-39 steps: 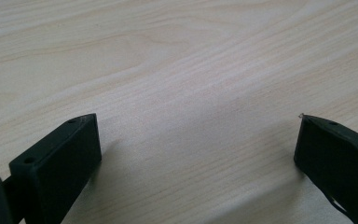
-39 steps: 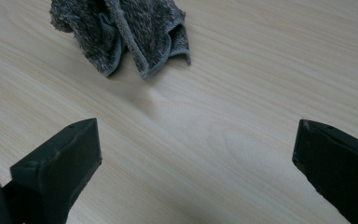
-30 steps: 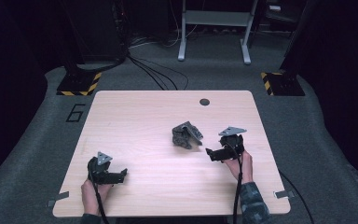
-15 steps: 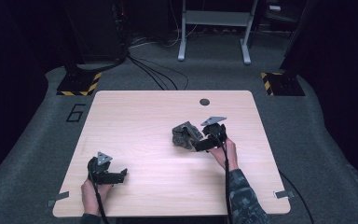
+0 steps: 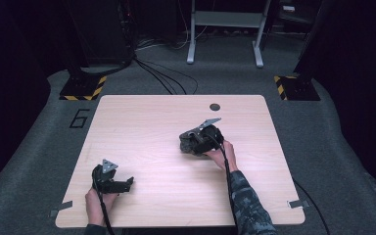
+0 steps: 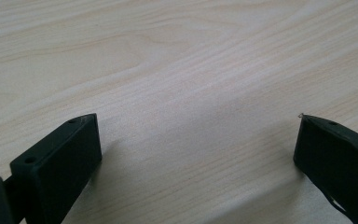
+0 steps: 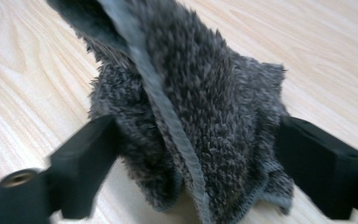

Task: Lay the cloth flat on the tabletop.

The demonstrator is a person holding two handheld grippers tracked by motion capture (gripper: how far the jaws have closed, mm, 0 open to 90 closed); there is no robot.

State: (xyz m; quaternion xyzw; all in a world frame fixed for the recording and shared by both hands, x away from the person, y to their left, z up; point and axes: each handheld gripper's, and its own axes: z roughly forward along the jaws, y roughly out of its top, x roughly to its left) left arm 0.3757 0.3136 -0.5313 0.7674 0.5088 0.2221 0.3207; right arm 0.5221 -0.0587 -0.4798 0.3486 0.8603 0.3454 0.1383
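Resting on pale wood table [image 5: 142, 122] | grey carpet [image 5: 333, 147] | crumpled cloth [image 7: 191, 107]

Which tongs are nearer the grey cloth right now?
Right. The right tongs straddle the crumpled grey cloth, jaws open either side. The left tongs rest well apart at the table's near-left corner.

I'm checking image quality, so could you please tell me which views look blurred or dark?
Right gripper view: left jaw motion-smeared, grey fluffy cloth slightly soft. Left gripper view: sharp, with soft shadows on the table. High view: table evenly lit, surroundings dark.
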